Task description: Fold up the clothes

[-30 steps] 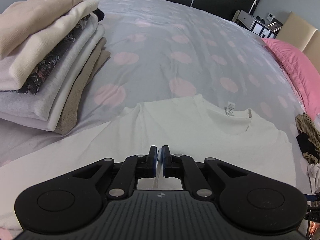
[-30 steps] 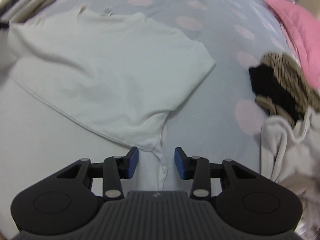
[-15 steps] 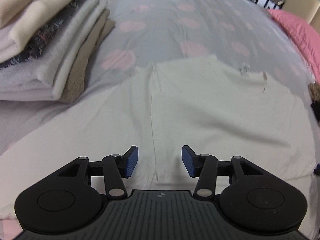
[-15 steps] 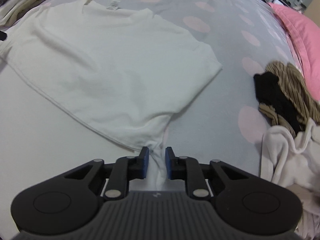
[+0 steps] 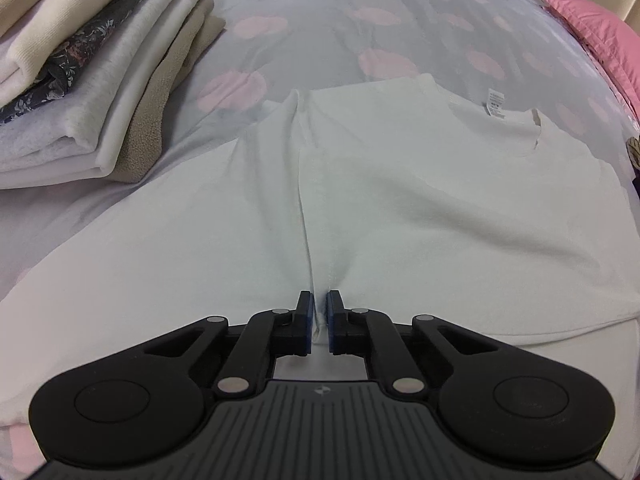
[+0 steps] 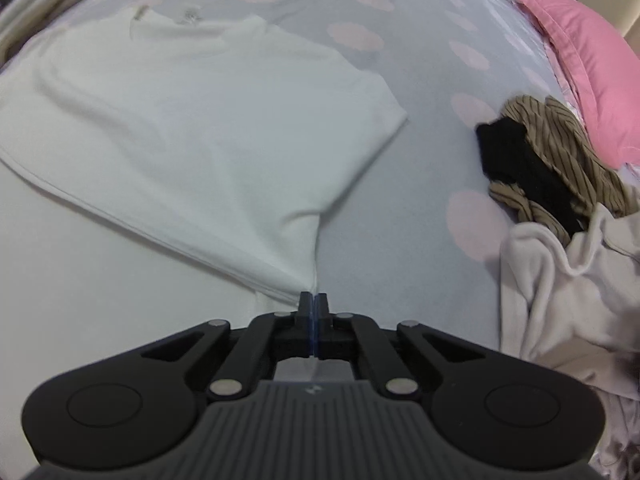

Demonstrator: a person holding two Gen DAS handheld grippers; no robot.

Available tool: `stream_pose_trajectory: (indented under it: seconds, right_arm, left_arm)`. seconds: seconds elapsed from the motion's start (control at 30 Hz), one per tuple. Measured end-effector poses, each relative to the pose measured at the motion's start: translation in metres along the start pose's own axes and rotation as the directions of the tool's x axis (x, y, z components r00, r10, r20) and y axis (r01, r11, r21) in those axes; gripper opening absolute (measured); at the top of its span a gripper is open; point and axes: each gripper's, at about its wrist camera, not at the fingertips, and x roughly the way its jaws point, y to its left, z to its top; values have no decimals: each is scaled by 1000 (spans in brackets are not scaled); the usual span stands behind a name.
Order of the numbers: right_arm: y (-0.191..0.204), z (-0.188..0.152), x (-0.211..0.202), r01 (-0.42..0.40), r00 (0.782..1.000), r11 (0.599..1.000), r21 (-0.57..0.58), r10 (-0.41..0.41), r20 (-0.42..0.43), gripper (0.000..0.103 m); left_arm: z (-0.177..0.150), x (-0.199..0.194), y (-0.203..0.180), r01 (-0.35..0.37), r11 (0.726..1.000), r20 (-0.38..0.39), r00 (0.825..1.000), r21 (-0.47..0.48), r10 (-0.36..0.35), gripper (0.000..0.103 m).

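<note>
Left wrist view: the white T-shirt lies spread on the bed, collar and label at the far right, with a ridge of cloth running from the far edge toward the camera. The left gripper has its fingers drawn nearly together on the near end of that ridge, a sliver of white fabric pinched between the blue pads. Half a second ago these fingers stood wide apart over the same crease, so the grasp has only just been made. At the far left sits a stack of folded clothes, just beside the shirt's left sleeve.

Right wrist view: the right gripper has its fingers pressed tight together on the near corner of the shirt, where the sleeve and side seam converge; the cloth fans out from the pinch toward the far left. Half a second ago a narrow gap showed between the fingers, and a second ago they were wide apart. To the right lies a heap of unfolded garments, well apart from the shirt, with a pink pillow beyond.

With both grippers now holding cloth, the shirt looks ready to be lifted and carried over in a fold.
</note>
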Motion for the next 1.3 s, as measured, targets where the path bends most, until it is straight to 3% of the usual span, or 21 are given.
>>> stream_pose_trajectory:
  seconds: [0.1, 0.27, 0.4, 0.47, 0.6, 0.73, 0.87, 0.97, 1.0, 1.13, 1.23, 1.3]
  right_arm:
    - [-11, 4, -4, -24, 1000, 997, 69, 22, 23, 0]
    - [-30, 10, -10, -66, 996, 981, 181, 55, 63, 6]
    - [-45, 15, -15, -102, 992, 958, 267, 78, 98, 26]
    - [-52, 18, -16, -125, 989, 941, 313, 93, 116, 26]
    - [-56, 26, -1, -237, 970, 865, 442, 190, 150, 24]
    - [-37, 33, 13, -277, 960, 865, 418, 235, 150, 19]
    - [-34, 37, 29, -268, 963, 865, 423, 234, 132, 19]
    - [-37, 37, 41, -253, 967, 860, 442, 226, 113, 10]
    - [-38, 38, 44, -248, 969, 859, 448, 224, 107, 0]
    - [-41, 39, 58, -225, 974, 854, 469, 212, 82, 0]
    - [-34, 42, 50, -172, 985, 882, 438, 155, 76, 0]
    - [-31, 46, 41, -121, 992, 900, 418, 99, 74, 9]
  left_arm:
    - [-2, 4, -8, -29, 998, -25, 999, 59, 30, 5]
    - [4, -1, 1, 5, 1000, -13, 1000, 26, -4, 7]
    - [15, -15, 7, 23, 1000, 66, 998, 7, -24, 18]
    - [21, -17, 10, 39, 999, 90, 995, -16, -38, 18]
    - [24, -9, 4, 67, 998, 61, 996, -21, -66, 18]
    - [18, 4, -5, 29, 999, 28, 999, 32, -30, 18]
    - [11, 25, 0, -14, 1000, -43, 999, 16, 15, 18]
    - [11, 28, 8, 5, 1000, -50, 999, -16, -5, 19]
    - [11, 27, 9, 8, 1000, -50, 999, -15, -9, 20]
    - [11, 28, 14, 18, 1000, -58, 998, -26, -19, 20]
    - [15, 22, 12, -3, 1000, -56, 998, -31, 1, 18]
    - [19, 12, 8, -12, 1000, -11, 1000, -3, 12, 18]
